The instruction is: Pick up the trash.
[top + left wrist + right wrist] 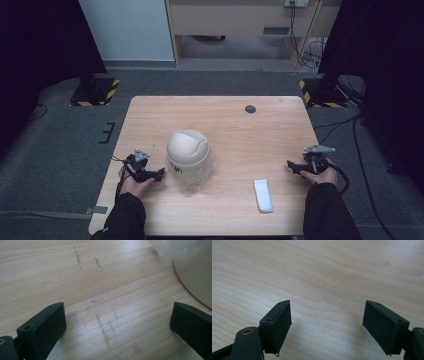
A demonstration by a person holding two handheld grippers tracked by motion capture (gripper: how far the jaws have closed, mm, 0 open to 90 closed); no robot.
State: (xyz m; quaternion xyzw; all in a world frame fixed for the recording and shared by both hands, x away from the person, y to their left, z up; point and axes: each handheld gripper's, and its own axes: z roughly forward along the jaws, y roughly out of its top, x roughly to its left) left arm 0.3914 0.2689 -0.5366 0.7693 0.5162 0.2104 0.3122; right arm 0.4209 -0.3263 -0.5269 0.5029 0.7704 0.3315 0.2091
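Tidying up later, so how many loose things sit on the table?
2: a cream domed bin with clear plastic, left of centre, and a white folded cloth near the front right.

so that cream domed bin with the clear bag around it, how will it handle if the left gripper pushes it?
The cream domed bin looks like thin hollow plastic, so probably light and apt to slide on the smooth table. Its tall body may tip if pushed high. The clear bag around its base looks floppy and slippery, so the left gripper may catch film first.

Pale wood-grain table, scuffed; matt cream plastic bin; matt black tools.
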